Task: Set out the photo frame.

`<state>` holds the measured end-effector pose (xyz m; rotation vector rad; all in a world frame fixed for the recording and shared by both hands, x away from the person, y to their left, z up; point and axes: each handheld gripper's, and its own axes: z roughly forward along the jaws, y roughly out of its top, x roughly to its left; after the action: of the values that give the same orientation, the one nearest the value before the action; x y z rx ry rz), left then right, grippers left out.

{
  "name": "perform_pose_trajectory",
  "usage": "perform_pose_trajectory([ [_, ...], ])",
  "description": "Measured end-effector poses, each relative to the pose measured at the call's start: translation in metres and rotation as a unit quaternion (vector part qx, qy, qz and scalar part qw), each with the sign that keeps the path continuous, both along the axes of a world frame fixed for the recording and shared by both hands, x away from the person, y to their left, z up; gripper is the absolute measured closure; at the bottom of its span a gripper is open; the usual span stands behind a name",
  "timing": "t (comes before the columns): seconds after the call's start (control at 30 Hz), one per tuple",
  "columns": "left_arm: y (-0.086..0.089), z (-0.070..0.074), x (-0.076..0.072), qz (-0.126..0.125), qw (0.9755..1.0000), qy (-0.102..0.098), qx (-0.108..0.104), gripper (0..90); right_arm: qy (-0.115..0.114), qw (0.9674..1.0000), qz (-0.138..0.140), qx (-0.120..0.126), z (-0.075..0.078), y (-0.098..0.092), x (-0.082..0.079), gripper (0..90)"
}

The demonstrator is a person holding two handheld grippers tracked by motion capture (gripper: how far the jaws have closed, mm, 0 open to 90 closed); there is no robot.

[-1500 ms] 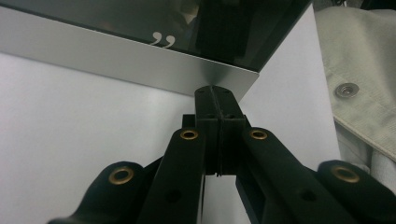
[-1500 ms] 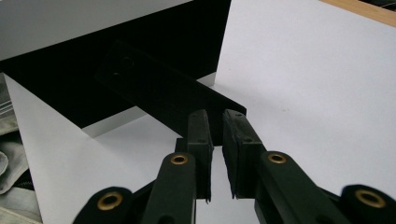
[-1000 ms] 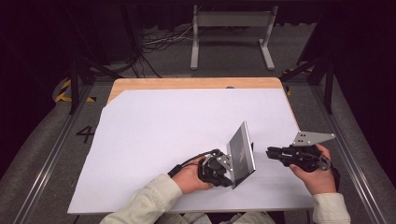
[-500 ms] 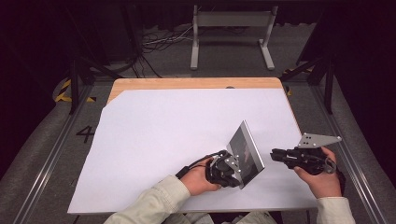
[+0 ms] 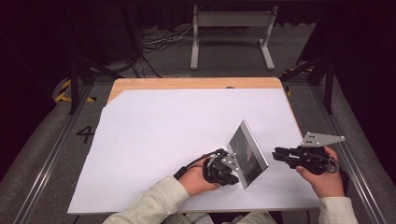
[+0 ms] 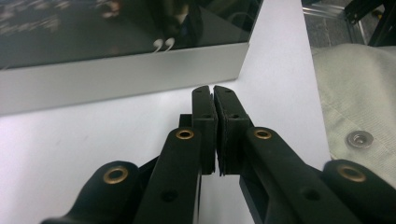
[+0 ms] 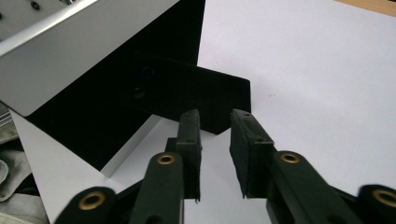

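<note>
Glass frame [image 5: 247,154]: stiff, fragile; you should have gripped its metal edge.
Left tongs [image 6: 214,91]: closed, empty.
Right tongs [image 7: 215,119]: just opening, empty.

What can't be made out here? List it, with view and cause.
- Image in the photo frame: in the high view it is too small and dark; in the left gripper view it is under reflections and cut by the top edge.
- Frame's black back stand: in the right gripper view its joint is lost in shadow.
- Near edge of the table: in the high view it is under the white sheet and sleeves.
</note>
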<state>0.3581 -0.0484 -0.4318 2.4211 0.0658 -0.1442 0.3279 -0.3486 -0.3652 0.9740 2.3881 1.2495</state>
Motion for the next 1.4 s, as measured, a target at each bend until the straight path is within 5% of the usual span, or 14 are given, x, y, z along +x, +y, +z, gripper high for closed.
perform_pose_trajectory([
  [0.23, 0.025, 0.008, 0.003, 0.025, 0.9996, -0.005, -0.011, 87.7, -0.005, 1.0, 0.004, 0.0, 0.002, 0.004, 0.009, 70.6],
  [0.37, 0.041, 0.008, 0.005, 0.039, 0.9991, -0.02, -0.002, 87.1, 0.013, 0.9998, 0.009, 0.009, 0.002, 0.006, 0.012, 70.5],
  [0.6, 0.069, 0.01, 0.013, 0.069, 0.9974, -0.017, -0.012, 87.0, 0.027, 0.9995, -0.013, 0.007, 0.01, 0.008, 0.011, 68.6],
  [0.8, 0.081, 0.007, 0.016, 0.08, 0.9966, -0.013, -0.011, 85.9, 0.073, 0.9963, -0.04, 0.02, 0.015, 0.005, 0.009, 68.9],
  [1.13, 0.095, 0.004, 0.021, 0.096, 0.9953, -0.007, -0.016, 85.0, 0.105, 0.9929, -0.055, 0.011, 0.018, 0.006, 0.009, 73.5],
  [1.4, 0.101, 0.0, 0.025, 0.11, 0.9937, -0.008, -0.017, 83.7, 0.137, 0.987, -0.081, 0.024, 0.02, 0.003, 0.011, 74.0],
])
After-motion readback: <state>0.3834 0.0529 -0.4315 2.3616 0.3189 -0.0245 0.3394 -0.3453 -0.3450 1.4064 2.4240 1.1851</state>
